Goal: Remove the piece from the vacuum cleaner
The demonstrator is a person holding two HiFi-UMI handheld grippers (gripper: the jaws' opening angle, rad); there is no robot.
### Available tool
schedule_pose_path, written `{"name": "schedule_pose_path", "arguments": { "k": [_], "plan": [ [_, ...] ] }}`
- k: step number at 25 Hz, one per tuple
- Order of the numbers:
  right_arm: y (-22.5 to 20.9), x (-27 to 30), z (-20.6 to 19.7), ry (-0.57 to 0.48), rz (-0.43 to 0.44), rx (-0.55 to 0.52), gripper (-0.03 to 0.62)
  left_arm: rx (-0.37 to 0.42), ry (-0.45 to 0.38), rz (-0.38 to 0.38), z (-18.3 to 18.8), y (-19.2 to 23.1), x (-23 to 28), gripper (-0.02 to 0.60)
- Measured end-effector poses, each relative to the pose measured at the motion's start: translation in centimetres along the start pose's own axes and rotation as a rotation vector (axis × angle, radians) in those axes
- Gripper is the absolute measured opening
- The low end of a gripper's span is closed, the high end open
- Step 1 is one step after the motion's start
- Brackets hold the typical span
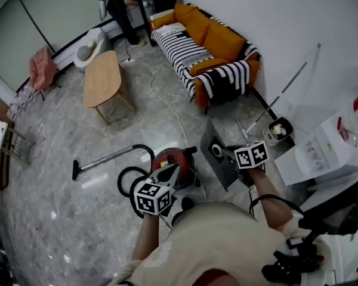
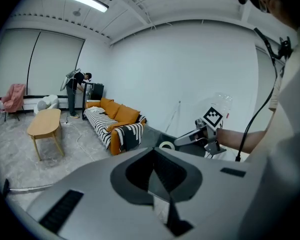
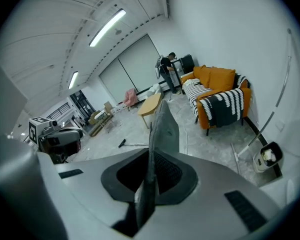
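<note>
The removal itself looks done. The right tongs (image 3: 149, 181) are closed on a thin, flat grey piece (image 3: 162, 126), which the right gripper view shows edge-on, pinched between the two jaws and standing up out of them. From the head view this is a dark grey panel with a white ring (image 1: 216, 150) on it. The person holds it out in front, to the right of the red vacuum cleaner (image 1: 174, 161), and it is not attached to the machine. Whether its far edge hangs free or rests on the floor (image 1: 59, 219) cannot be told from above. The vacuum cleaner sits on the floor just in front of the person, with its black hose (image 1: 126, 177) looped at its left and the wand (image 1: 107, 158) stretched out across the tiles. The left tongs (image 2: 159, 184) have their jaws drawn together with nothing to be seen between them. They are raised near the vacuum cleaner's body but grip no part of it, and their camera looks across the room toward the sofa (image 2: 115, 121) and the other gripper. Judging by this, the part named in the task has been separated, and what is left is probably only to carry the panel clear and put it down somewhere. The pictures do not make certain whether any further part of the vacuum cleaner must come off.
</note>
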State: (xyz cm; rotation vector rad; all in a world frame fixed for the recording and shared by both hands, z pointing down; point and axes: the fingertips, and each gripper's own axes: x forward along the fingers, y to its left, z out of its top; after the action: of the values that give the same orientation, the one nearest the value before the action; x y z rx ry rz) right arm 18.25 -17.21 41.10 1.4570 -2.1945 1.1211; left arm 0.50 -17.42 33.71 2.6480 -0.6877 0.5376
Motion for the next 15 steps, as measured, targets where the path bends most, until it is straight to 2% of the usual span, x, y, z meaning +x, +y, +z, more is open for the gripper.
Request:
{"name": "schedule_pose_path", "arguments": {
  "k": [6,11,15],
  "plan": [
    [-2.7,-3.8,-4.4,0.021,0.046,0.040,0.028,-0.003,0.033,0.035,-1.6,-5.6,1.1,0.005],
    [-3.5,-5.2,-6.4,0.038,0.100,0.018,0.028,-0.013,0.023,0.105,-2.7,-8.7,0.4,0.005],
    [-3.3,-4.4,-8.0,0.077,0.152,-0.001,0.028,-0.054,0.049,0.189,-5.0,-9.9,-1.5,0.005]
  ]
}}
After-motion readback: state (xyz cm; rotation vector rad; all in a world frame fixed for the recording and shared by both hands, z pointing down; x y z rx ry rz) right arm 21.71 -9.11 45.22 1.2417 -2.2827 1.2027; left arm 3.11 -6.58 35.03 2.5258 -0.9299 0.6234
